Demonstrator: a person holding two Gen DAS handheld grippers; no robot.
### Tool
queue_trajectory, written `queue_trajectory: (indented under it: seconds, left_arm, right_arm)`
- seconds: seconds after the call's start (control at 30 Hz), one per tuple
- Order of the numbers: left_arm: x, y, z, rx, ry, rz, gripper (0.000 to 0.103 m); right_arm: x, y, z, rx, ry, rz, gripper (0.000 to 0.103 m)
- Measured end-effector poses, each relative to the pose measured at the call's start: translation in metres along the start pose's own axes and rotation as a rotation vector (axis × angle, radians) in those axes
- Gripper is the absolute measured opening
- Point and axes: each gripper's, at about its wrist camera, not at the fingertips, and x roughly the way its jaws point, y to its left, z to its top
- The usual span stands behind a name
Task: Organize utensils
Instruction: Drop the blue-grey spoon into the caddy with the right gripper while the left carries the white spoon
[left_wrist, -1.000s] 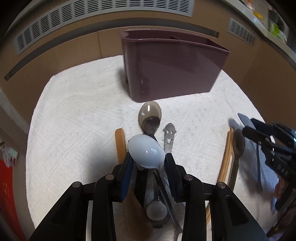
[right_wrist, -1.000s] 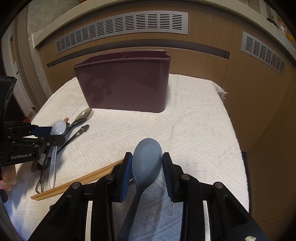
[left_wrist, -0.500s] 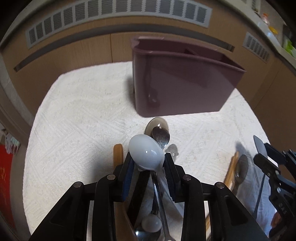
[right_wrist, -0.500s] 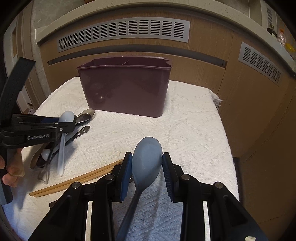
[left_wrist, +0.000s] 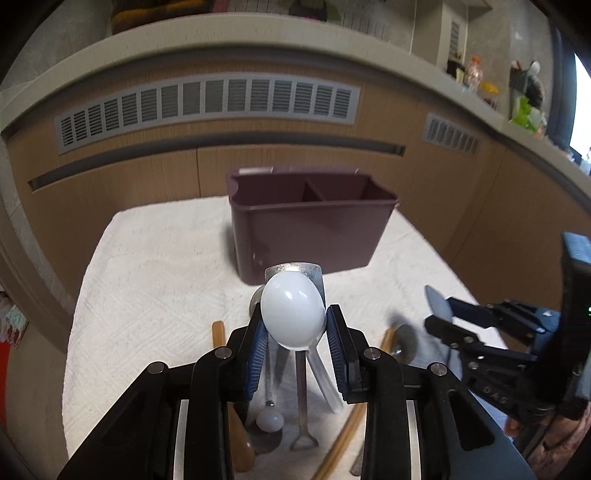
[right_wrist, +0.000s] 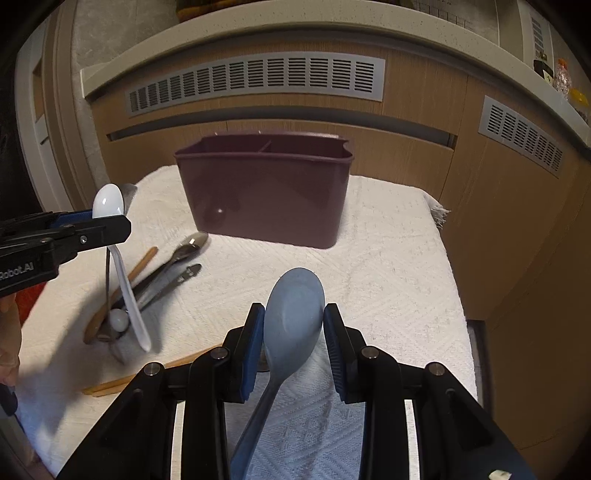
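My left gripper (left_wrist: 294, 332) is shut on a white plastic spoon (left_wrist: 291, 315), with a metal spoon (left_wrist: 310, 271) behind it, both lifted off the cloth. In the right wrist view the left gripper (right_wrist: 107, 221) holds them at the left, handles hanging down. My right gripper (right_wrist: 294, 325) is shut on a blue-grey spoon (right_wrist: 293, 317), raised above the cloth. A dark maroon utensil holder (left_wrist: 314, 229) with two compartments stands at the back; it also shows in the right wrist view (right_wrist: 264, 188).
On the white cloth (right_wrist: 388, 266) lie metal spoons (right_wrist: 184, 251), a wooden spoon (right_wrist: 122, 291), a small white-ended utensil (right_wrist: 119, 318) and wooden chopsticks (right_wrist: 147, 376). Wooden cabinets with vents stand behind; the cloth's right edge drops off.
Both grippers have risen with their spoons. The left gripper has lifted the white and metal spoons clear of the pile. The holder's open top has come into view.
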Motion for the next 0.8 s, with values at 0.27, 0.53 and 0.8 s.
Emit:
queue_trajectory:
  seconds: [0.27, 0.53, 0.8]
  left_arm:
    - [-0.039, -0.002, 0.003, -0.013, -0.086, -0.042, 0.032]
    - [-0.066, -0.01, 0.01, 0.019, -0.137, -0.043, 0.032]
    - [-0.083, -0.018, 0.022, 0.035, -0.176, -0.054, 0.032]
  right_arm:
    - [-0.015, 0.006, 0.006, -0.004, -0.041, 0.016, 0.028]
    - [-0.032, 0.011, 0.012, -0.025, -0.08, 0.004, 0.025]
    - [-0.046, 0.011, 0.021, -0.047, -0.109, 0.02, 0.009]
